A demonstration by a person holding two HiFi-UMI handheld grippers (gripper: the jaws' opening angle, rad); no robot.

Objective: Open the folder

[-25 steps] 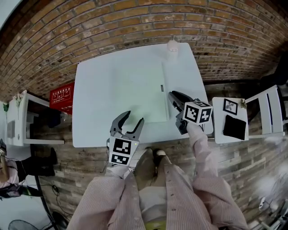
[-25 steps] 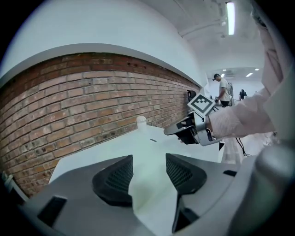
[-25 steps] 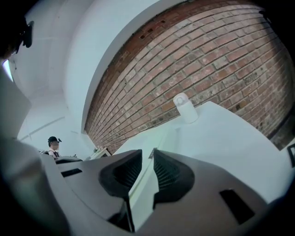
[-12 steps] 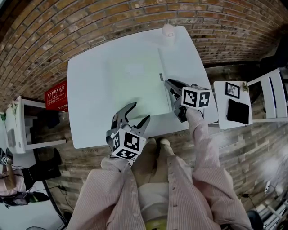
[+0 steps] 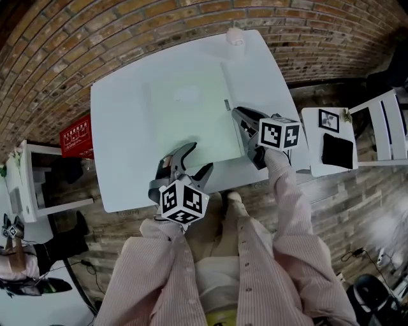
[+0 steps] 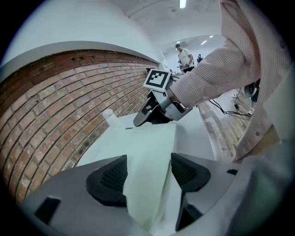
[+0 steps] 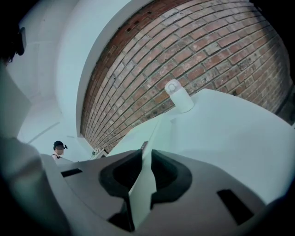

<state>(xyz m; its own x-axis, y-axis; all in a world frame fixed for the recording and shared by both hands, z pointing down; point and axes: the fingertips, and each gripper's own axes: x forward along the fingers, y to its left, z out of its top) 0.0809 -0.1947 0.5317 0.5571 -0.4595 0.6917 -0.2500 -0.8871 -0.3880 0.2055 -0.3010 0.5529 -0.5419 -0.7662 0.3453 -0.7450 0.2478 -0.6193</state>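
Folder (image 5: 191, 114) — 1 — clamped in right gripper (image 5: 237, 115), left gripper (image 5: 199, 158) opening astride.

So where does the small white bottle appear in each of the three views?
Head view: the bottle is at the top, slightly right of centre.
Left gripper view: the bottle is left of centre, at mid height.
Right gripper view: the bottle is right of centre, above mid height.
Shared landmark: the brick wall, directly behind the bottle in all three.
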